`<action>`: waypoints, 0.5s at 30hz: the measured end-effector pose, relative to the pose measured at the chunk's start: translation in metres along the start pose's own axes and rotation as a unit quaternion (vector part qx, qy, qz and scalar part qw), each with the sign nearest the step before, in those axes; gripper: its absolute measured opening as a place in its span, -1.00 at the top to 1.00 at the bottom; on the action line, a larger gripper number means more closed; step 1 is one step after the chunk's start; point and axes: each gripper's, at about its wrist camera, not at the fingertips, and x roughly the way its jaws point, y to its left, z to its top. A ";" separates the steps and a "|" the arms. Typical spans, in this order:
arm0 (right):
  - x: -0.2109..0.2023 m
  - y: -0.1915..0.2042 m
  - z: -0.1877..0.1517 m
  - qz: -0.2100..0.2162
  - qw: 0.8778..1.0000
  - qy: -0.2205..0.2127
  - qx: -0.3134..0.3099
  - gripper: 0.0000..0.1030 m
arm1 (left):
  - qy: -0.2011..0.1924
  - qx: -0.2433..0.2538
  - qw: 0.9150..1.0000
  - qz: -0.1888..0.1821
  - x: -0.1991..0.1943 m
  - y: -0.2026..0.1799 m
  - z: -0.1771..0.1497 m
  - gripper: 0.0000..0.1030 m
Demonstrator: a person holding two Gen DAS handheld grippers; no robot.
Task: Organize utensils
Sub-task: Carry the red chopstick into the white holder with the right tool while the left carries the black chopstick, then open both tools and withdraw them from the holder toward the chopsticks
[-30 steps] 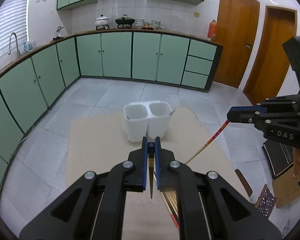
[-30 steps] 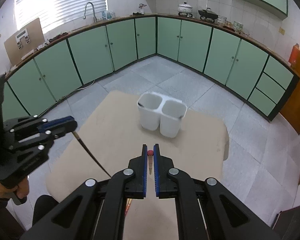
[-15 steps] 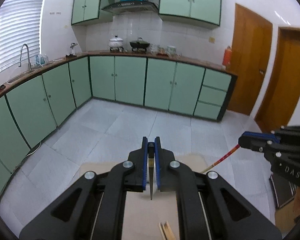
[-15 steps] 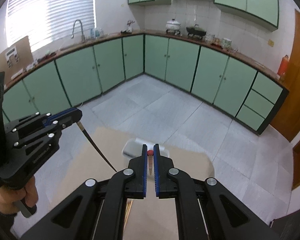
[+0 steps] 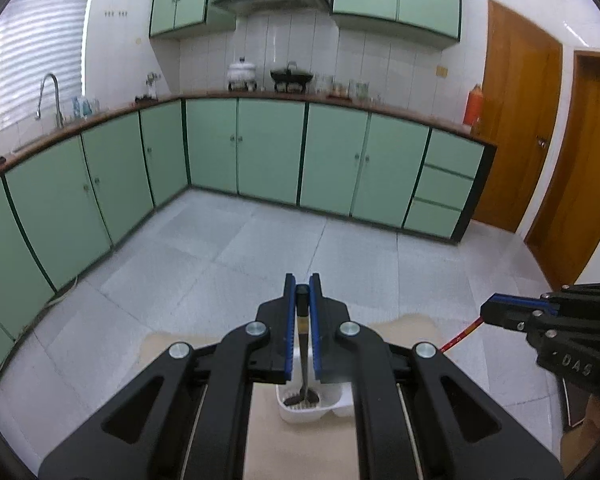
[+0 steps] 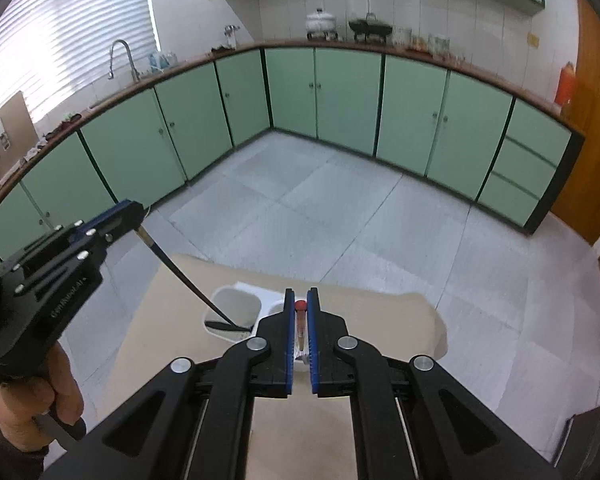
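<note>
You have two grippers, each clamped on one chopstick. Your left gripper (image 5: 302,292) holds a black chopstick (image 6: 188,280) with its tip in the left cup of the two-cup white holder (image 6: 236,302) on the table (image 6: 172,320). Your right gripper (image 6: 301,306) holds a red chopstick (image 5: 462,334).

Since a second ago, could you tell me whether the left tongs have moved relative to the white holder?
Yes. The left tongs have come forward over the white holder; the dark chopstick they grip now points into its left compartment.
</note>
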 end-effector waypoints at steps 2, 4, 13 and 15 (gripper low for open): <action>0.004 -0.007 -0.006 0.014 1.000 0.003 0.010 0.76 | 0.009 0.001 1.000 0.001 0.005 0.004 -0.009 0.82; -0.003 -0.009 -0.010 0.010 1.000 -0.009 0.008 0.69 | 0.015 0.012 1.000 0.004 0.004 0.005 -0.015 0.79; -0.071 0.000 -0.074 0.043 0.997 -0.069 -0.012 0.66 | -0.004 0.027 1.000 -0.006 -0.068 0.023 -0.040 0.34; -0.084 0.006 -0.107 0.055 0.995 -0.082 -0.017 0.62 | -0.005 0.035 0.999 -0.017 -0.093 0.026 -0.065 0.27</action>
